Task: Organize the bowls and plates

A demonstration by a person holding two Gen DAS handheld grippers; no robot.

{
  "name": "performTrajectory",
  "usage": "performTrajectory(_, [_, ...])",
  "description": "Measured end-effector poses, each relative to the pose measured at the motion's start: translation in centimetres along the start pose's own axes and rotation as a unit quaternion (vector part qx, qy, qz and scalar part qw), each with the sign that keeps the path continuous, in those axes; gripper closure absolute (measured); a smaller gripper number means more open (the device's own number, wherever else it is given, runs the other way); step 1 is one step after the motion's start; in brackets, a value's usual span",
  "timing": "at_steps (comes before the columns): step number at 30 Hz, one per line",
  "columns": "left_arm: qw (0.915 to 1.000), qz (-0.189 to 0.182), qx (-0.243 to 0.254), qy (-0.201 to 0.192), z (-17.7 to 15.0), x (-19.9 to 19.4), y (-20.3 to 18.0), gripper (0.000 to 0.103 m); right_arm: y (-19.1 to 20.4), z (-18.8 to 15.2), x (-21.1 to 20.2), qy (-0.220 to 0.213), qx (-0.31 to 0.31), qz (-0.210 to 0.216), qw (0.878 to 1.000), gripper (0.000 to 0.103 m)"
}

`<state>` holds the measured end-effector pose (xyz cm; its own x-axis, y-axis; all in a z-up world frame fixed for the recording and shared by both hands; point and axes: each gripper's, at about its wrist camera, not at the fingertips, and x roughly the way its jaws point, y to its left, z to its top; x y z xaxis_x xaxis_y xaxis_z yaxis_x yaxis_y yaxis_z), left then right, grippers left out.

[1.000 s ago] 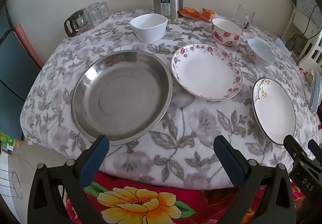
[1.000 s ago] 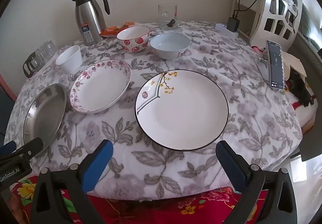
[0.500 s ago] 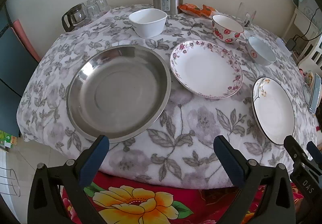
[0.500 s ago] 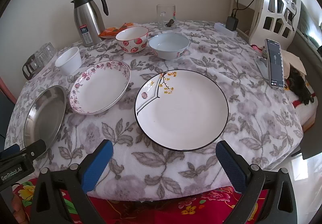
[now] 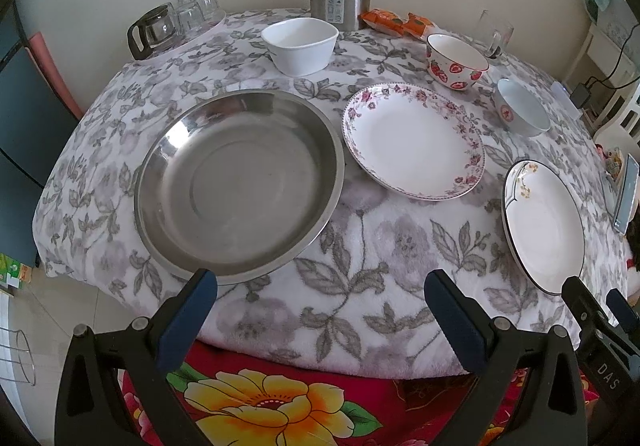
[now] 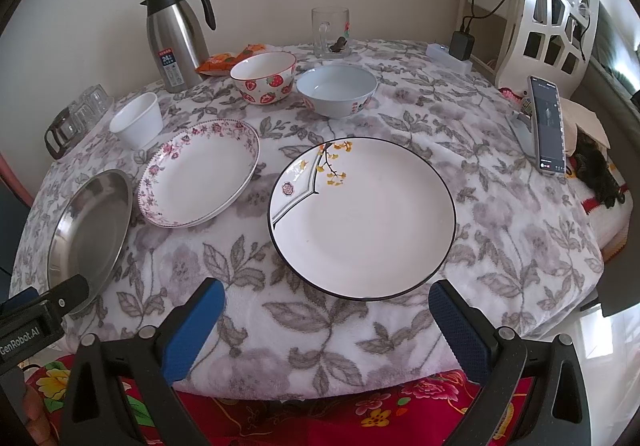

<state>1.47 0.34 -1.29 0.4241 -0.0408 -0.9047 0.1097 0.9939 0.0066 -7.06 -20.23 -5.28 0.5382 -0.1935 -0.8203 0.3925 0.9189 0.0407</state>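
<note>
Both grippers hang just off the near table edge, jaws spread wide, nothing held: left gripper in front of the steel dish, right gripper in front of the black-rimmed plate. Nothing stacked yet by the look of it.

Risks, nearest first. The tablecloth is thick fleece draped over the rim, w/ a red floral cloth under it. A fingertip digging under a plate lip could snag the pile & drag the whole cloth, everything riding along. The black-rimmed plate sits close to the near edge; a shove instead of a clean pinch could tip it off. Glazed rim + narrow pads = likely slip if gripped shallow.

Mid-table: the floral-rimmed plate lies just beside the steel dish, rims nearly touching, so lifting one carelessly may clip the other. Steel dish is wide & shallow, prob. swings if held by one edge.

Further back: white bowl, strawberry bowl, pale blue bowl; the last two near each other, easy to knock. Behind them the thermos & glass mug stand tall, so a long reach over could topple them. Phone propped at right edge, also vulnerable.
</note>
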Motion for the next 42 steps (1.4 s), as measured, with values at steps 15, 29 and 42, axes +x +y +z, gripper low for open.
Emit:
performTrajectory(15, [0.9999, 0.004, -0.016, -0.003, -0.1, -0.5, 1.2, 0.0, 0.3, 0.0, 0.1, 0.001, 0.0, 0.003, 1.0, 0.0])
performTrajectory(29, [0.9997, -0.009, -0.021, 0.007, -0.3, -0.6, 1.9, 0.0, 0.7, 0.1, 0.1, 0.003, -0.003, 0.005, 1.0, 0.0])
performTrajectory(42, [0.9996, -0.013, -0.023, 0.01, -0.2, -0.3, 1.7, 0.0, 0.8, 0.1, 0.1, 0.004, -0.004, 0.006, 1.0, 0.0])
